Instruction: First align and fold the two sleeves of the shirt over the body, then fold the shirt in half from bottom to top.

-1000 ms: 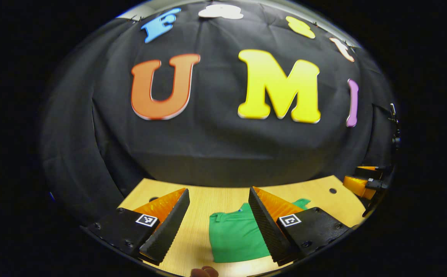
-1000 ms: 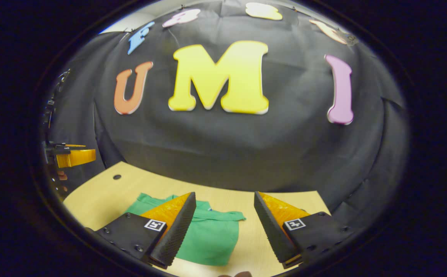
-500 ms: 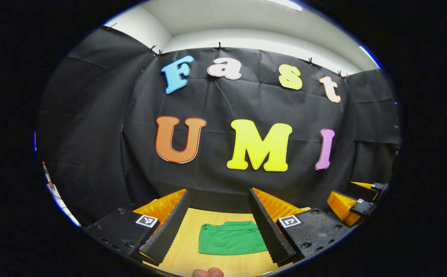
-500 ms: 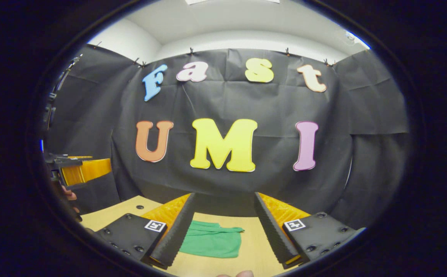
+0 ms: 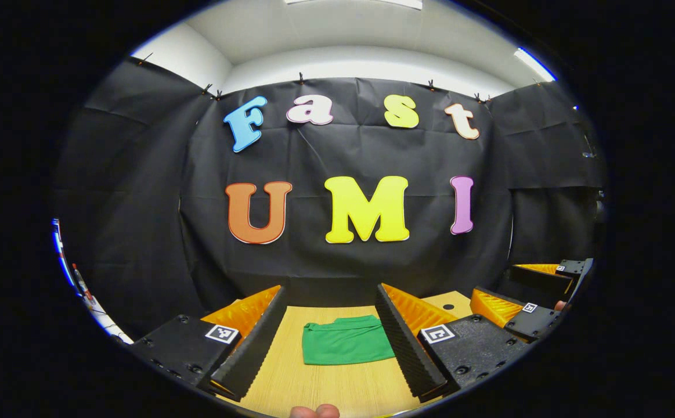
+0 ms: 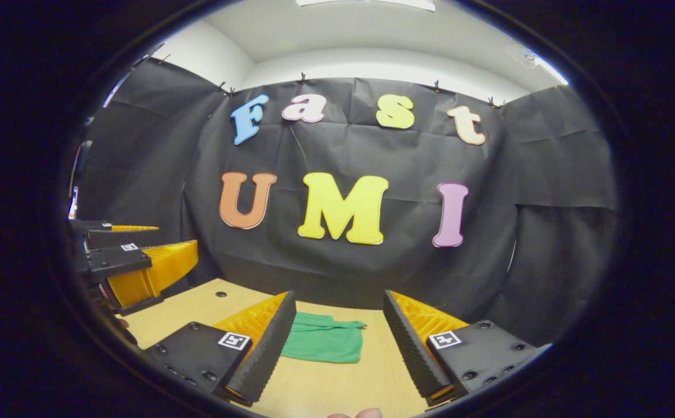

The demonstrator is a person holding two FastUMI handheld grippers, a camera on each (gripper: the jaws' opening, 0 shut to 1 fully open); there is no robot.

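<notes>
Overhead, a white ceiling (image 5: 349,29) tops black cloth walls; the folded green shirt (image 5: 346,340) lies on the wooden table (image 5: 320,386), both grippers (image 5: 328,334) (image 6: 337,339) gaping wide, holding nothing.

green shirt (image 5: 346,341) folded flat on table (image 5: 325,389)

We take the black cloth wall (image 5: 343,273) as our landmark. It hangs in creased panels, clipped along its top edge, with side panels angling forward on either side. Above it we see a white wall (image 6: 372,67) and a pale ceiling carrying a bright light panel (image 6: 366,3). Below the cloth, a light wooden table (image 5: 314,389) runs up to its foot, with a small round hole (image 6: 217,294) near the table's far left corner.
</notes>
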